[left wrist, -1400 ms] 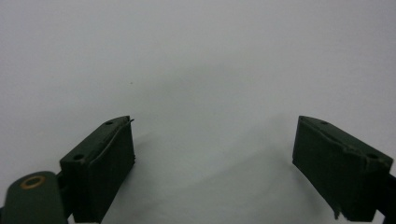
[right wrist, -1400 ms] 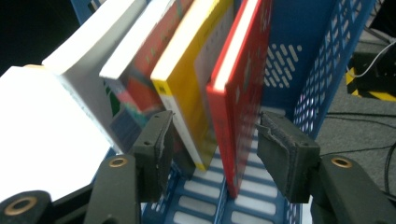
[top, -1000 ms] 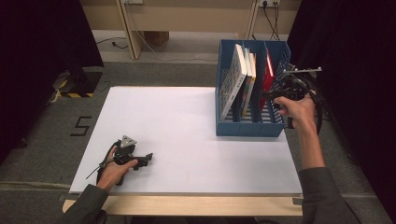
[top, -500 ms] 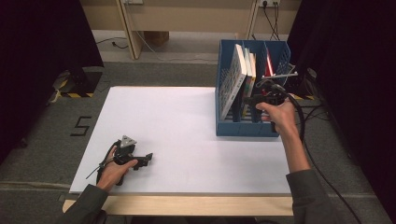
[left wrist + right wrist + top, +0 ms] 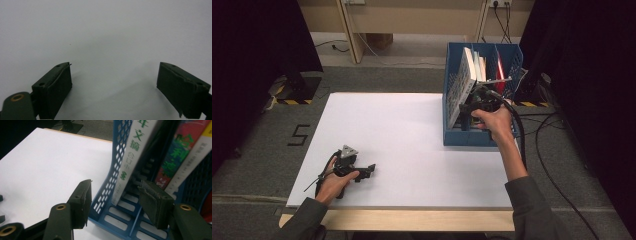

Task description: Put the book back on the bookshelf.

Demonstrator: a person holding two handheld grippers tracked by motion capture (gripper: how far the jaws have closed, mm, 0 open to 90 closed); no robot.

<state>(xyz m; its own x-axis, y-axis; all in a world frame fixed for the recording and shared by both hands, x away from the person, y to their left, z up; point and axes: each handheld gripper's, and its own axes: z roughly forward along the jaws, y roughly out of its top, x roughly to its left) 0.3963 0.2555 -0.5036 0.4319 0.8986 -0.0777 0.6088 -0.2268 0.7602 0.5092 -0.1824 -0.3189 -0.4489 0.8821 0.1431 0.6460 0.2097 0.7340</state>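
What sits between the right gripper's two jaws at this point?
In the right gripper view, the right gripper straddles the blue rack's perforated side wall and the white book leaning just inside it; the pads touch neither.

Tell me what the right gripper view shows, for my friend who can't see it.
The right claw is open at a blue file rack, its jaws either side of the rack's lattice wall and a leaning white book with green lettering. More books stand behind; the white table lies left.

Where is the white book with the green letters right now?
The white book leans in the leftmost slot of the blue rack at the table's far right in the high view, with the open right gripper reaching at its lower end.
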